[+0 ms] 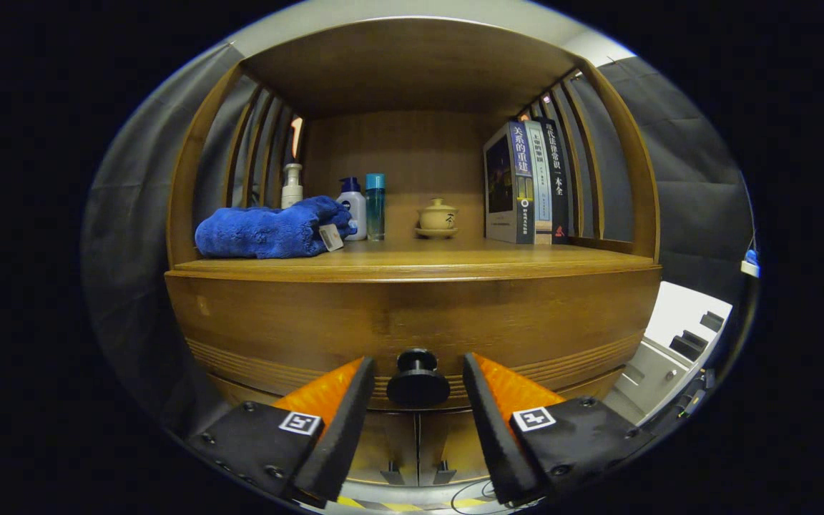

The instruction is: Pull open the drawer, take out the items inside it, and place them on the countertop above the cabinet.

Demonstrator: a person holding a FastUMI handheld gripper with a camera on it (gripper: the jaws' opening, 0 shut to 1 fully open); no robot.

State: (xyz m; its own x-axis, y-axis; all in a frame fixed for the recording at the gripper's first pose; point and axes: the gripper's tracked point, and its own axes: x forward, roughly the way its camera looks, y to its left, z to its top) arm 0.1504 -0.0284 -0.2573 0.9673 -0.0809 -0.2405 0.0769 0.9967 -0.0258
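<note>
A wooden cabinet fills the view, its closed drawer front (412,318) right ahead of me. A dark round knob (418,379) sticks out of the drawer front and sits between my fingertips. My gripper (418,375) is open, with a small gap on each side of the knob, so neither finger presses on it. The countertop (455,259) lies just above the drawer. The drawer's inside is hidden.
On the countertop, a folded blue towel (269,230) lies at the left, with a pump bottle (292,186), a white bottle (353,207) and a teal bottle (375,206) behind it. A small lidded cup (438,217) stands mid-back; several books (526,182) stand at the right. Cabinet doors (415,447) sit below.
</note>
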